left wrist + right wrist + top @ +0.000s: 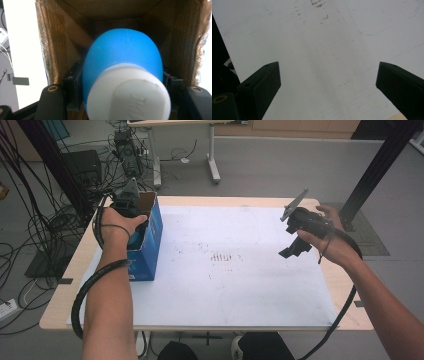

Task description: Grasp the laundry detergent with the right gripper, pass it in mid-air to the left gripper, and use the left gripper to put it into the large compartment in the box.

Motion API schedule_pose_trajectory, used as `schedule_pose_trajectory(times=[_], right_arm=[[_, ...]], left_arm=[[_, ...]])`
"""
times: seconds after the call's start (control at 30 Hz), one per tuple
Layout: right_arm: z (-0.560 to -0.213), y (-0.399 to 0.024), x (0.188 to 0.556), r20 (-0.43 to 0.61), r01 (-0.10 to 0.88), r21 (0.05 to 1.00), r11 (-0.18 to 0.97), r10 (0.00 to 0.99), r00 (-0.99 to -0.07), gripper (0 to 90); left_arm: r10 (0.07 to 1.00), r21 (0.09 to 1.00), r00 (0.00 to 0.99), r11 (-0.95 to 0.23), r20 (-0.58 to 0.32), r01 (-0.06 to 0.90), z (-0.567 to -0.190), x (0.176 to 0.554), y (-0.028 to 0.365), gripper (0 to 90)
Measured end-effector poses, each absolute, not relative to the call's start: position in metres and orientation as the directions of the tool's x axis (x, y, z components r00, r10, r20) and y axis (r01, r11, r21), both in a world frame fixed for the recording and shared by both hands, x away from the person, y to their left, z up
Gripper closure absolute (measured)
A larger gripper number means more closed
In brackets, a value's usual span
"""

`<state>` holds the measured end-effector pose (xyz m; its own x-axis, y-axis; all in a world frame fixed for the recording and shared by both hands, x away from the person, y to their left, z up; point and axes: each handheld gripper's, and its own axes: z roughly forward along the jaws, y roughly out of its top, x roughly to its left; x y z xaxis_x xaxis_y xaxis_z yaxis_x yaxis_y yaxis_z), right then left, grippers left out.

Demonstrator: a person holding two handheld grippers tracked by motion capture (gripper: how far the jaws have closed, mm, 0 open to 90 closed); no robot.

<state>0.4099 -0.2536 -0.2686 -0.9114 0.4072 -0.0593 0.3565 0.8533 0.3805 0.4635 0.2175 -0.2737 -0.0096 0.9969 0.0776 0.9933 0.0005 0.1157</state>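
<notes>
A blue bottle [122,57] with a white cap [128,96] is pinched between the jaws of the left gripper [122,87], and it is held down inside a brown cardboard box [62,45]. In the left gripper view the bottle sits in the middle of the frame, with the cap nearest the camera and the box walls seen all around it. In the high view the same box [150,237] is seen at the upper left of the frame, blue on the outside, standing on the left edge of the white sheet [230,270] that lies on the desk [60,305]. The left gripper [127,202] is pushed into the open top of the box there. The right gripper [295,232] is held in the air at the upper right of the frame, well apart from the box. Its jaws are spread wide and nothing is held between them, as the right gripper view shows, with bare white sheet [324,50] below. It looks like the bottle is either being put into the box or being taken out; which one cannot be told. If it is being put in, the jaws must next be opened gently so the bottle is left inside. If it is being taken out, the bottle must be lifted straight up so the walls are not bumped.
</notes>
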Motion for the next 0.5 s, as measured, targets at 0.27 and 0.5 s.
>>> schedule_pose_trajectory(times=[0.27,0.5], right_arm=[[-0.2673,-0.2544,0.4096,-0.06,0.356,0.381,0.853,0.407,-0.911,5.7],[-0.2674,-0.2534,0.4098,-0.062,0.355,0.377,0.856,0.405,-0.912,5.8]], left_arm=[[0.997,0.114,-0.012,0.003,0.076,0.993,-0.2753,0.4626,0.2187,36.0],[0.997,0.109,-0.013,0.005,0.075,0.994,-0.2768,0.4623,0.2194,35.6]])
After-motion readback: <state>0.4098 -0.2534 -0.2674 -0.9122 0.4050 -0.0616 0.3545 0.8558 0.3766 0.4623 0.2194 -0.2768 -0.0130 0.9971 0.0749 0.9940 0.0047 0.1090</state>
